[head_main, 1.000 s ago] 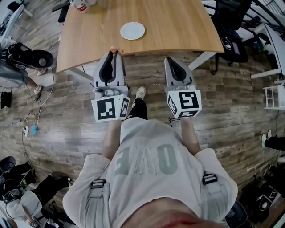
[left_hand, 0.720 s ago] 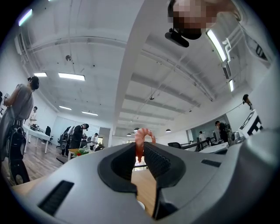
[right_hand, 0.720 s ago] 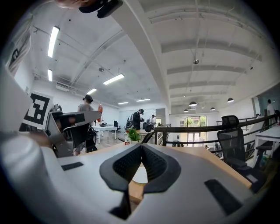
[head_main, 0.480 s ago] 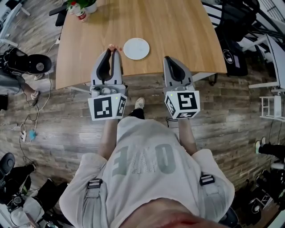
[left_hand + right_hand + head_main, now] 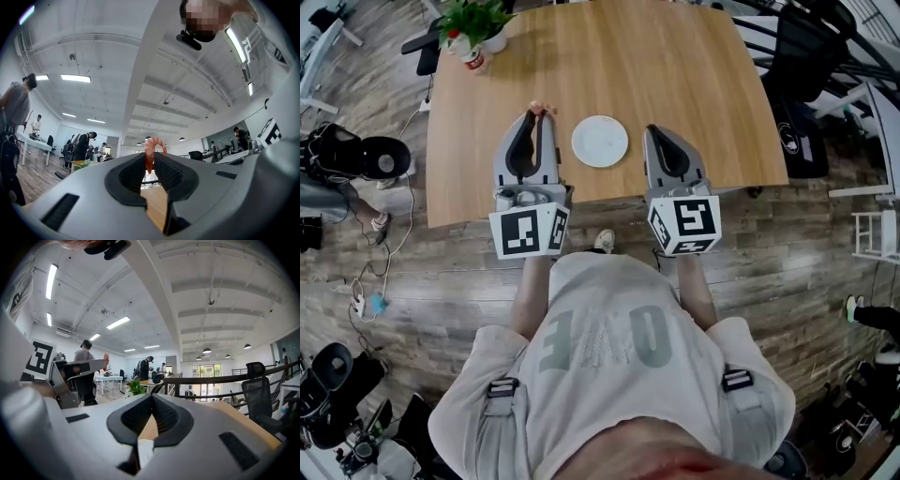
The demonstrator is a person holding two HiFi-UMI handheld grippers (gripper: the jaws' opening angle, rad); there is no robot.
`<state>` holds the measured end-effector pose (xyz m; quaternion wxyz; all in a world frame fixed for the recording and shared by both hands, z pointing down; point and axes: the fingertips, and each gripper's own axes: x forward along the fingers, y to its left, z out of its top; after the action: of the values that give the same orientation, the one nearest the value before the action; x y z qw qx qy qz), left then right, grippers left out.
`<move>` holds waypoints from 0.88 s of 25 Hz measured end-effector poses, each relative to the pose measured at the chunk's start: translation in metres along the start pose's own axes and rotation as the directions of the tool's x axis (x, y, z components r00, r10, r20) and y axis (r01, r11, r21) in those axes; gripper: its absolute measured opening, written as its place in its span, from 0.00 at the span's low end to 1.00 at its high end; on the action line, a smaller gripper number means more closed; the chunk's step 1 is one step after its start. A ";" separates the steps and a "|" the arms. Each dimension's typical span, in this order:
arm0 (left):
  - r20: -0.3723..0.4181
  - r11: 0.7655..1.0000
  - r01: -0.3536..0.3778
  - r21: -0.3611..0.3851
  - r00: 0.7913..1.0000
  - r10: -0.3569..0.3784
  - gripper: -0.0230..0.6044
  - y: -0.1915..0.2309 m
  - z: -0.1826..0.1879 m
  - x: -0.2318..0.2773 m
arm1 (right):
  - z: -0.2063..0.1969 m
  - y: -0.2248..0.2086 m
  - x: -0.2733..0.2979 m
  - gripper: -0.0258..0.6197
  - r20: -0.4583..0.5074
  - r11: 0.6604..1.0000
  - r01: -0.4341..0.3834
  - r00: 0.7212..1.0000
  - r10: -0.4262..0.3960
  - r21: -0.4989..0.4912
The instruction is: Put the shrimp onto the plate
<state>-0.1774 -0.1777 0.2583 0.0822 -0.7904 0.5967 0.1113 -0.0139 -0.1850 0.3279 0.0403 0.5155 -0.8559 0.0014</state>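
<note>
Shrimp (image 5: 153,151) clamped at tips of left gripper (image 5: 539,114), over table (image 5: 675,66), just left of plate (image 5: 600,141). Right gripper (image 5: 653,131) beside plate, jaws together, nothing between.

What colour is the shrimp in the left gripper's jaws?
Orange-pink shrimp, pinched in the left gripper; clearest in the left gripper view.
</note>
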 end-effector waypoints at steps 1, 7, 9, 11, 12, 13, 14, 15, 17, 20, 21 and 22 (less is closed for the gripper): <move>0.000 1.000 0.007 -0.005 1.000 -0.007 0.13 0.003 -0.002 0.006 | -0.001 -0.001 0.005 0.07 -0.009 1.000 0.004 1.000 -0.004 -0.001; -0.013 0.999 0.011 -0.042 1.000 -0.011 0.13 0.009 -0.017 0.035 | -0.002 -0.020 0.018 0.07 -0.047 0.999 0.033 0.998 -0.034 -0.012; -0.033 0.999 0.006 -0.054 0.999 -0.008 0.13 0.005 -0.027 0.041 | -0.006 -0.030 0.021 0.07 -0.061 0.999 0.038 0.997 -0.039 -0.010; -0.051 0.998 -0.008 -0.059 0.999 0.005 0.13 0.002 -0.036 0.048 | -0.011 -0.040 0.028 0.07 -0.069 1.000 0.026 0.997 -0.026 -0.005; -0.056 0.998 -0.019 -0.056 0.998 0.016 0.13 0.001 -0.038 0.051 | -0.013 -0.044 0.034 0.07 -0.069 1.000 0.011 0.998 -0.011 -0.001; -0.058 0.998 -0.030 -0.050 0.998 0.028 0.13 0.001 -0.039 0.055 | -0.013 -0.046 0.042 0.07 -0.065 1.000 -0.009 0.998 0.009 0.002; -0.056 0.998 -0.040 -0.040 0.998 0.038 0.13 0.001 -0.038 0.058 | -0.012 -0.048 0.050 0.07 -0.057 1.000 -0.031 0.998 0.031 0.003; -0.051 0.998 -0.048 -0.032 0.998 0.047 0.13 0.000 -0.037 0.063 | -0.009 -0.050 0.057 0.07 -0.048 0.999 -0.051 0.998 0.051 0.002; -0.042 0.998 -0.060 -0.020 0.997 0.059 0.13 -0.005 -0.037 0.073 | -0.005 -0.057 0.068 0.07 -0.033 0.997 -0.079 0.996 0.080 0.004; -0.041 0.998 -0.068 0.006 0.997 0.069 0.13 -0.014 -0.040 0.091 | -0.003 -0.068 0.079 0.07 -0.019 0.994 -0.109 0.994 0.109 0.023; -0.040 0.997 -0.070 0.018 0.997 0.071 0.13 -0.017 -0.041 0.098 | -0.003 -0.072 0.082 0.07 -0.016 0.992 -0.121 0.992 0.122 0.027; -0.038 0.997 -0.072 0.028 0.997 0.073 0.13 -0.020 -0.041 0.104 | -0.004 -0.076 0.085 0.07 -0.014 0.991 -0.133 0.991 0.134 0.032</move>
<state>-0.1273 -0.2794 0.2690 0.0769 -0.7692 0.6278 0.0906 0.0139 -0.2954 0.3347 0.0391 0.4576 -0.8880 0.0214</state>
